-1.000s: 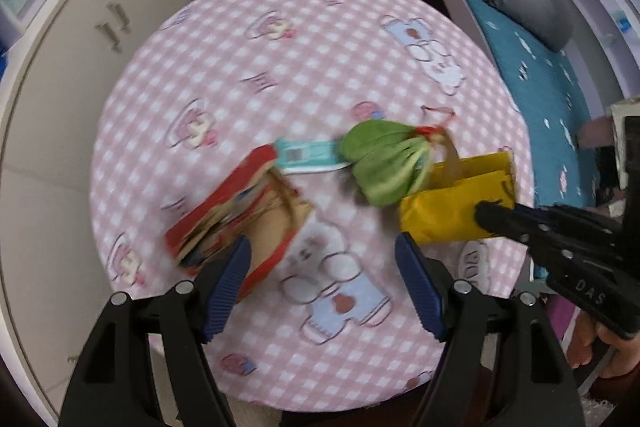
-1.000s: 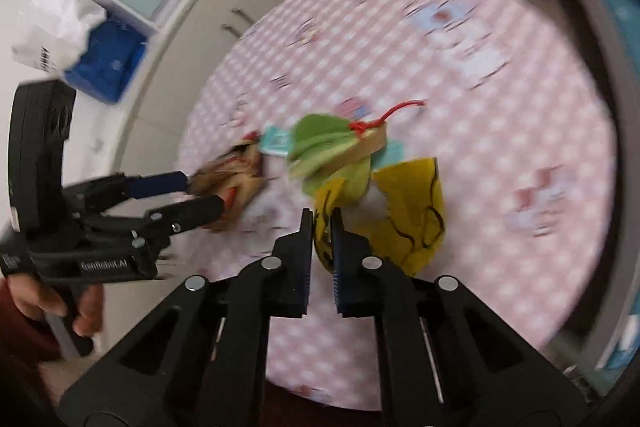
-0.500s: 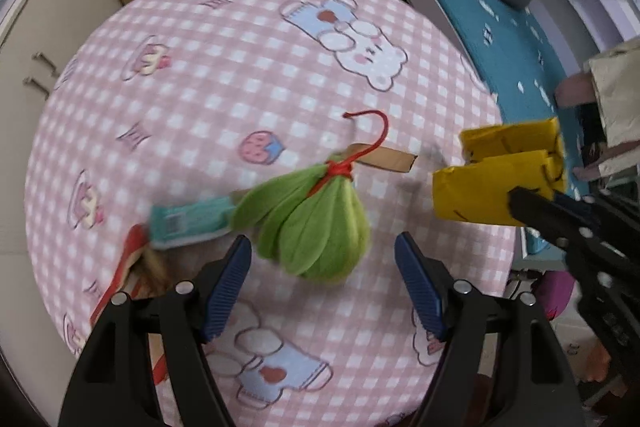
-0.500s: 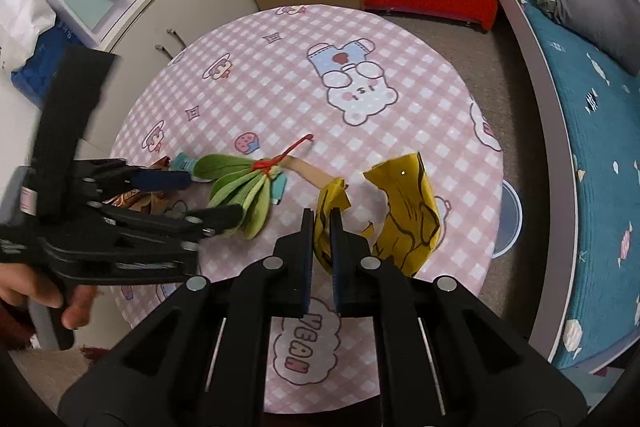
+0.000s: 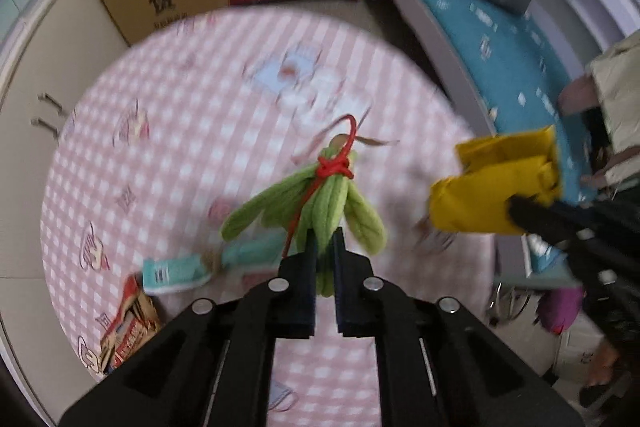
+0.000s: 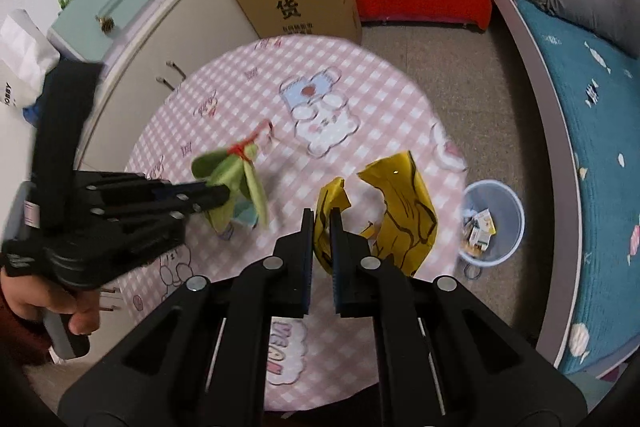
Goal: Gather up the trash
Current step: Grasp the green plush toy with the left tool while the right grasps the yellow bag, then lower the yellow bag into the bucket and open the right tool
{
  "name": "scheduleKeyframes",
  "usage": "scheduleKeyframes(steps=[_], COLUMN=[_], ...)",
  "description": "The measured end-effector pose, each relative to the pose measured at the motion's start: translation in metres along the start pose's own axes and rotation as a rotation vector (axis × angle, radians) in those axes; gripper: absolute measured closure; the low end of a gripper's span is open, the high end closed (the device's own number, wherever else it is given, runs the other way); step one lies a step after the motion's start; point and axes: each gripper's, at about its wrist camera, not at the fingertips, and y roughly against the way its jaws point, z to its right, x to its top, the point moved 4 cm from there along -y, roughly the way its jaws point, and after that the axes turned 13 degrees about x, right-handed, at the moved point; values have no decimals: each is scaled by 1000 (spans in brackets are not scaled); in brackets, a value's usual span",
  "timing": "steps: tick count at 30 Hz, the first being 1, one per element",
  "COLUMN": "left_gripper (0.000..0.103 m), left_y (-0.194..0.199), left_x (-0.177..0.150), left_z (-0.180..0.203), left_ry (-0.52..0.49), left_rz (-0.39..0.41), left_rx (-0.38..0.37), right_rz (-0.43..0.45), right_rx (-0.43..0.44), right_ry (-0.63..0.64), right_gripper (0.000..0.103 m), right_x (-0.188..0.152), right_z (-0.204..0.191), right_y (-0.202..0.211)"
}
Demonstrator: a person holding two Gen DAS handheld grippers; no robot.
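The left gripper (image 5: 324, 259), its jaws just closed, pinches the soft, light green leaf bundle (image 5: 320, 203) above the desk (image 5: 160, 155), while the right gripper (image 6: 320, 239) clamps the crinkly yellow wrapper (image 6: 400, 211), limp and feather-light, beside the bundle.

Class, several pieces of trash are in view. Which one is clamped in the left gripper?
The green leaf bundle tied with red string, pinched between the left gripper fingers. The yellow wrapper is in the right gripper.

Tablecloth (image 5: 168, 155) motion-blurred, red packet (image 5: 128, 327) smeared, bin (image 6: 494, 227) contents unreadable
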Motion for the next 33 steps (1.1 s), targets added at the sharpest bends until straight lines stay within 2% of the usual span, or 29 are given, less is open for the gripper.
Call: scheduleKeyframes(steps=[7, 13, 20, 27, 33], left_gripper=[96, 96, 96, 96, 96], left_y=[34, 38, 33, 28, 23], left_x=[51, 84, 110, 129, 140], left_z=[67, 147, 222, 269, 289], left_ry=[35, 24, -26, -76, -104], left_rz=[74, 77, 60, 53, 45], left_rx=[-52, -106, -123, -108, -87], right_rz=[34, 57, 52, 58, 68], right_rx=[-8, -52, -79, -66, -42], right_ry=[32, 22, -19, -70, -101], right_gripper=[95, 95, 95, 95, 94], right_x=[35, 51, 52, 52, 53], right_z=[54, 122, 192, 240, 260], right_y=[56, 104, 132, 147, 150])
